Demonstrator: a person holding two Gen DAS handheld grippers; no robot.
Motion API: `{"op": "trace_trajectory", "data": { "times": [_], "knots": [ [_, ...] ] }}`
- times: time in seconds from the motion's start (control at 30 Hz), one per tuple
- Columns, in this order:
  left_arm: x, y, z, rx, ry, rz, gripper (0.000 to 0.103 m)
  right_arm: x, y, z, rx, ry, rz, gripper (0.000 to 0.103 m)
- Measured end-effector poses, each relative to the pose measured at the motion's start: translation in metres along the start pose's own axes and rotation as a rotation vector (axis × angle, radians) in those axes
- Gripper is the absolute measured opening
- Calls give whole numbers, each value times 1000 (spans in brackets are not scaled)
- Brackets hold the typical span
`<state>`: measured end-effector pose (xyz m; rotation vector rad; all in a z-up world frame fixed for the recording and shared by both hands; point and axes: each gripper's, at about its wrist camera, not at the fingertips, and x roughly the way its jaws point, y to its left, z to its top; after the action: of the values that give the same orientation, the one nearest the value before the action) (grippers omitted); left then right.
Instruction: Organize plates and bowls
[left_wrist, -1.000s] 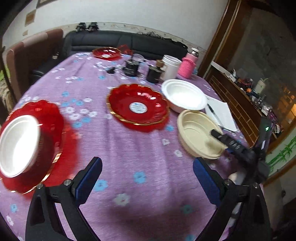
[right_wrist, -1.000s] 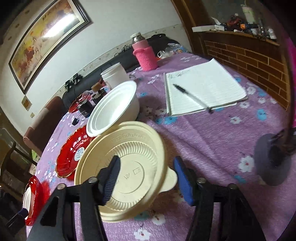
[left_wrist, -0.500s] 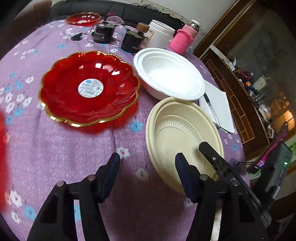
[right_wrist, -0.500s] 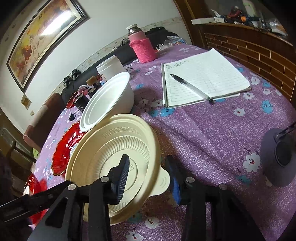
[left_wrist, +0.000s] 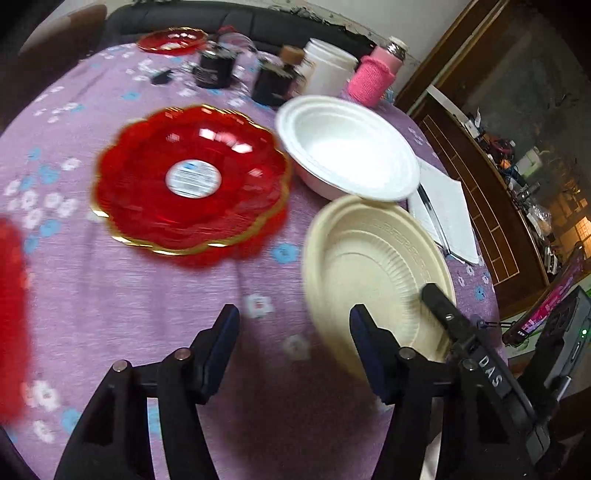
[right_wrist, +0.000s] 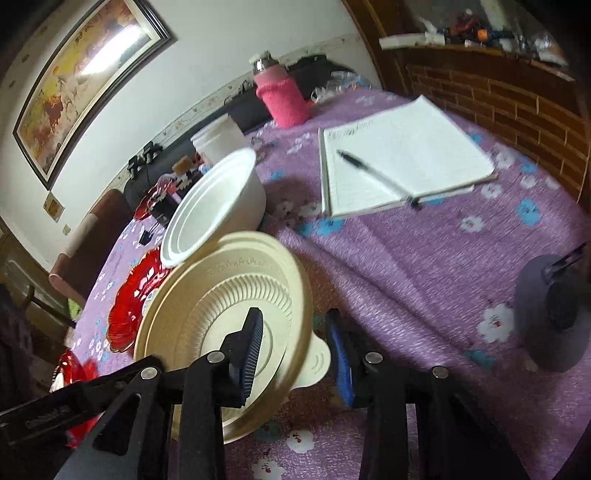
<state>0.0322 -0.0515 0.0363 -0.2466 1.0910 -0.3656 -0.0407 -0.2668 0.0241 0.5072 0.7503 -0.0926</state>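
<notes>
A cream bowl (left_wrist: 369, 266) lies on the purple tablecloth, with a white bowl (left_wrist: 347, 155) just behind it and a gold-rimmed red plate (left_wrist: 192, 177) to its left. My right gripper (right_wrist: 293, 325) straddles the cream bowl (right_wrist: 221, 295) at its tab. One finger presses inside the wall and the blue pad sits against the tab, and the jaws are closing. The bowl's gripped side tilts up. My left gripper (left_wrist: 295, 332) hangs open at the bowl's near-left rim, its right finger over the edge and touching nothing. A second red plate (left_wrist: 11, 314) is a blur at the far left.
An open notebook (right_wrist: 399, 162) with a pen lies right of the bowls. A pink flask (left_wrist: 373, 74), a white tub (left_wrist: 325, 70) and dark jars (left_wrist: 214, 66) stand at the back, with another red plate (left_wrist: 170, 38) near the sofa. A dark round object (right_wrist: 546, 314) sits at the right.
My left gripper swung right and down from the far-left red plate to the cream bowl, and its jaws narrowed. My right jaws closed in on the bowl's wall and tab.
</notes>
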Motion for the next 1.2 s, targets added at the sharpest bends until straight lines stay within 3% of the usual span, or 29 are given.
{"op": "trace_trajectory", "data": {
  "times": [0.13, 0.2, 0.27, 0.3, 0.37, 0.43, 0.5, 0.57, 0.77, 0.93, 1.2],
  "knots": [
    [-31, 26, 10, -19, -44, 5, 61, -35, 10, -3, -25, -146, -37, 38],
    [-46, 43, 24, -25, -78, 37, 61, -54, 23, -7, -22, -155, 63, 40],
    [-54, 62, 41, -55, -103, 71, 62, -56, 41, -13, -22, -80, 215, 40],
    [-57, 71, 49, -76, -109, 76, 62, -48, 58, -18, -22, 15, 353, 40],
    [-59, 91, 69, -117, -121, 78, 63, -25, 87, -26, -16, 175, 519, 40],
    [-53, 104, 84, -139, -109, 88, 65, -1, 108, -32, 7, 279, 568, 41],
    [-42, 113, 97, -154, -72, 84, 65, 31, 122, -35, 54, 338, 520, 41],
    [-24, 121, 108, -172, -25, 75, 65, 50, 126, -34, 85, 340, 437, 41],
    [12, 136, 132, -212, 4, 71, 65, 76, 145, -27, 90, 252, 264, 41],
    [34, 131, 146, -183, 23, 89, 65, 94, 143, -20, 129, 239, 226, 41],
    [53, 117, 151, -111, 44, 129, 66, 105, 131, -17, 152, 210, 270, 40]
  ]
}}
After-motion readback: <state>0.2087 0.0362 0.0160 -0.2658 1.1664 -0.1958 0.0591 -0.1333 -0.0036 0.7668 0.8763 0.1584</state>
